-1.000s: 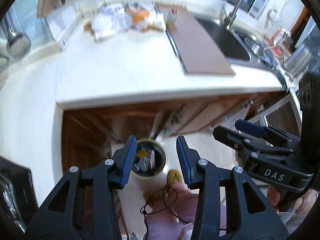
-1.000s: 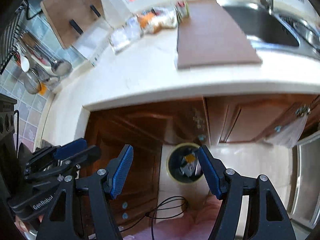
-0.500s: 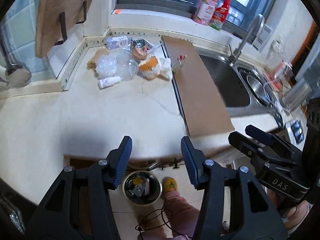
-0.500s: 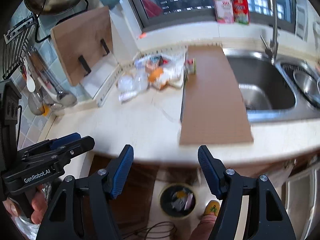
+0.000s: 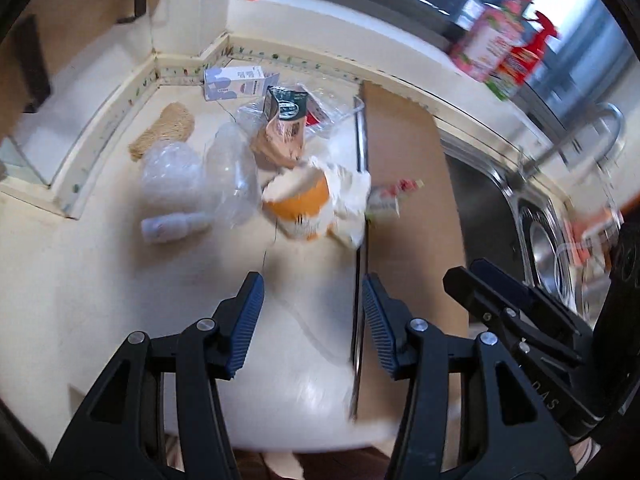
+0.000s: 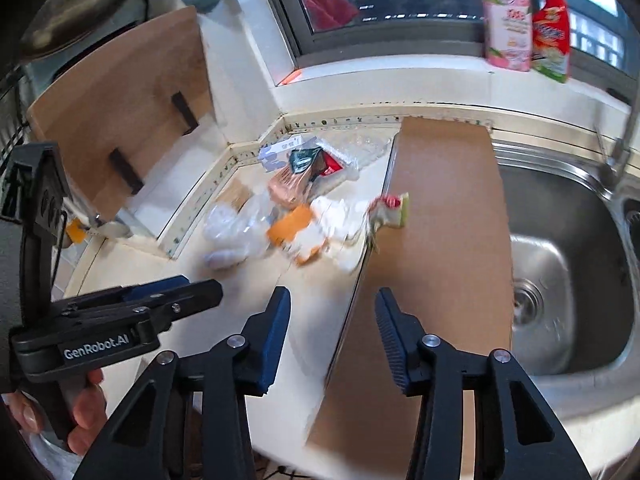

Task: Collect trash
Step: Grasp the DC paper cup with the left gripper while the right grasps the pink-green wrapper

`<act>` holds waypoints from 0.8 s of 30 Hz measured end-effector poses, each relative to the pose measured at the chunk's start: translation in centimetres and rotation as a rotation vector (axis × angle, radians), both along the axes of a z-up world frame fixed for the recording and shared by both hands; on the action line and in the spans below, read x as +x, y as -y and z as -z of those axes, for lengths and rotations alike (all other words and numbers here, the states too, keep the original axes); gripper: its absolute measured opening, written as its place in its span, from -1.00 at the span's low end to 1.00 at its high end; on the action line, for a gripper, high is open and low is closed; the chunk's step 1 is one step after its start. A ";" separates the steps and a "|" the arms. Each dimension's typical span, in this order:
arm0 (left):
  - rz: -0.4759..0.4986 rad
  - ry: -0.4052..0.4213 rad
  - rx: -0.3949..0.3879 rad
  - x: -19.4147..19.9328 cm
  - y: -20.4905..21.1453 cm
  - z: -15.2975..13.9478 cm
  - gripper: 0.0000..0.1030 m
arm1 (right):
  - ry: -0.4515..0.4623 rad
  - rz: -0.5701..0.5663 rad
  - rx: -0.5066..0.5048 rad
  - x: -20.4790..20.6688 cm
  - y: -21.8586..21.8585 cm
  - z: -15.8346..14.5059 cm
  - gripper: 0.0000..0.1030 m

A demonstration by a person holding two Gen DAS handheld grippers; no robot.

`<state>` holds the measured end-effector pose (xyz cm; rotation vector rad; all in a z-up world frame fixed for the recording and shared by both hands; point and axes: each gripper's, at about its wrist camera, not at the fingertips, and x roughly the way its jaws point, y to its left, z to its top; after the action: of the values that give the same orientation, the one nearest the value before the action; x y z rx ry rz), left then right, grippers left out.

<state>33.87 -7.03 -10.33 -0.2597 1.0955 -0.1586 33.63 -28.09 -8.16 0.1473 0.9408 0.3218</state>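
Note:
A heap of trash lies at the back of the cream counter [image 5: 100, 288]: an orange-and-white paper cup [image 5: 298, 200] [image 6: 294, 232], crumpled white tissue [image 5: 348, 188], clear plastic packaging [image 5: 200, 176], a small white bottle [image 5: 172, 226], a brown snack bag [image 5: 282, 128] [image 6: 290, 186] and a white carton [image 5: 236, 82]. A small red-and-green wrapper [image 5: 394, 196] [image 6: 392, 208] lies on the brown board's edge. My left gripper [image 5: 312, 316] is open and empty, short of the cup. My right gripper [image 6: 330, 330] is open and empty above the board's left edge.
A long brown board [image 6: 436, 240] lies beside the steel sink [image 6: 568, 264] with its tap [image 5: 576, 132]. Cleaner bottles [image 6: 524, 20] stand on the window sill. A wooden cutting board [image 6: 120, 108] leans at the left wall.
Both grippers have risen from facing the floor bin below the counter and moved forward over the counter toward the trash heap. Both stay open and empty.

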 end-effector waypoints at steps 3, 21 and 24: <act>-0.041 -0.035 -0.005 2.9 0.8 1.7 -0.07 | -0.033 -0.013 0.020 4.8 0.6 1.8 -0.18; -0.172 -0.155 0.000 9.9 1.8 8.5 -0.04 | -0.115 -0.093 0.044 15.3 -0.5 10.0 -0.88; -0.187 -0.148 -0.002 10.3 1.9 8.6 -0.03 | -0.110 -0.110 0.079 15.2 -0.1 10.3 -0.90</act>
<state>44.17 -8.92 -18.89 -0.3789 1.2105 0.0269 48.87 -27.97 -18.45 0.1877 1.0474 0.4568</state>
